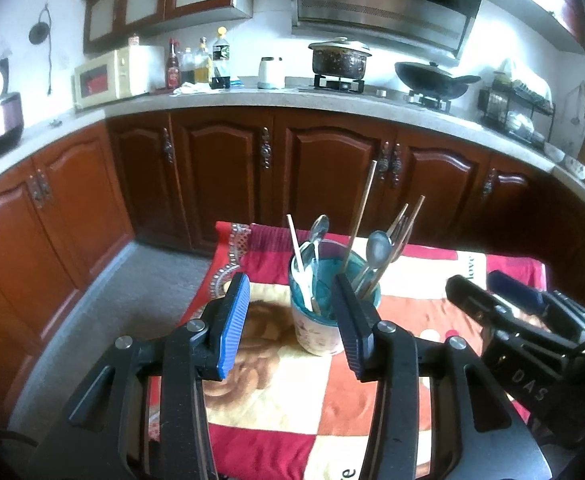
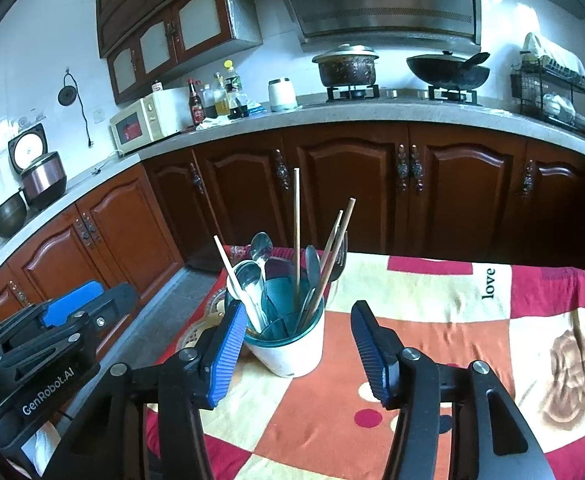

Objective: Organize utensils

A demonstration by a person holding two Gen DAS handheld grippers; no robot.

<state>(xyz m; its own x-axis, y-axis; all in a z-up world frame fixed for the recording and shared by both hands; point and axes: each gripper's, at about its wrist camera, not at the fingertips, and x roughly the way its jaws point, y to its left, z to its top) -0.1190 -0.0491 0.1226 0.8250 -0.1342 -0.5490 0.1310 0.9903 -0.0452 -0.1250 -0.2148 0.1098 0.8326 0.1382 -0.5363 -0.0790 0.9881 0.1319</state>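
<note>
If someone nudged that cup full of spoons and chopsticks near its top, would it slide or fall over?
The utensil cup would probably tip rather than slide: it is narrow, and the long chopsticks and spoons stand well above its rim. The soft patchwork cloth under it likely grips the base and gives uneven footing. The leaning utensils would probably shift and rattle.

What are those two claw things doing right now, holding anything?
Left gripper: open, holding nothing, in front of the utensil holder.
Right gripper: open, holding nothing, the holder just beyond its jaws.
</note>
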